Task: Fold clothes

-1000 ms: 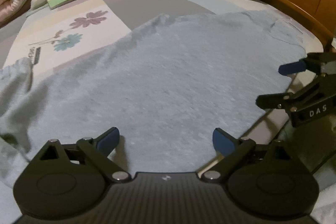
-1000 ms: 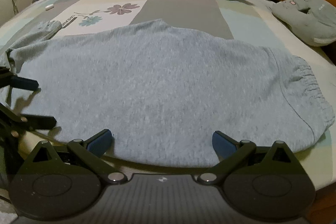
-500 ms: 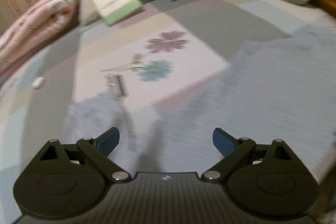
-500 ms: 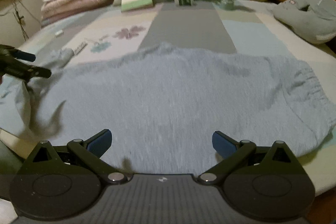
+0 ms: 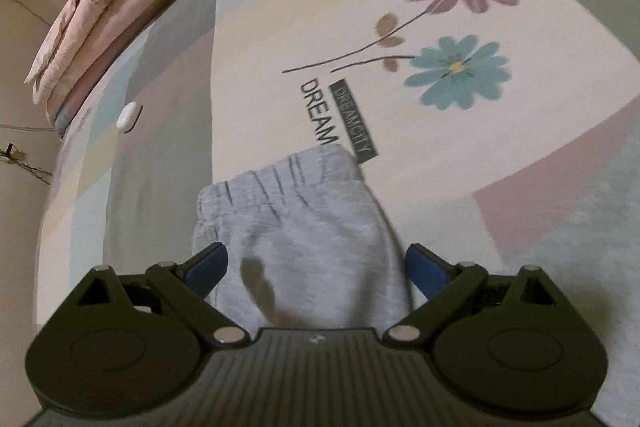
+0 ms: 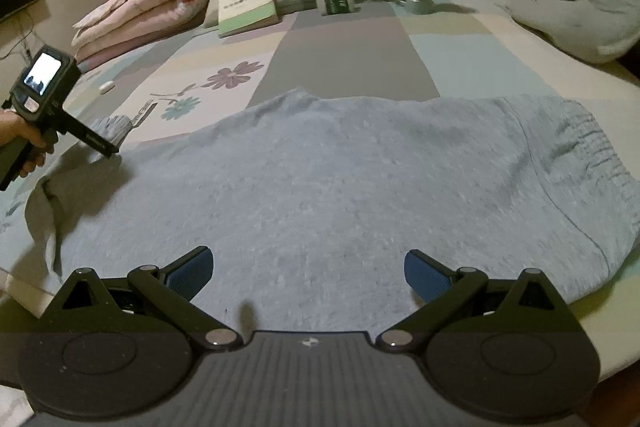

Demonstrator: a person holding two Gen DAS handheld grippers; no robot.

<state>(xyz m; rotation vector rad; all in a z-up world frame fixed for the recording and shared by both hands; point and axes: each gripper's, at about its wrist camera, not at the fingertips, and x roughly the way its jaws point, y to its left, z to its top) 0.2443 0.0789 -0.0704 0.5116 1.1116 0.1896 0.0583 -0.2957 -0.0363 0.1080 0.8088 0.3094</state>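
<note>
Our left claw (image 5: 316,269) stands wide apart over the sweatshirt's ribbed sleeve cuff (image 5: 280,175); our right claw (image 6: 308,269) gapes, empty, above the grey sweatshirt (image 6: 340,187) spread flat on the bed (image 6: 348,47). We judge the folding still mostly ahead.

Left tool (image 5: 316,267): black ribbed body, 2 round housings, silver pivot screws, blue ribbed fingertips (image 5: 208,265). Right tool (image 6: 308,269) identical. Seen from the right wrist, the left unit has a lit rear screen and black pistol grip.
</note>
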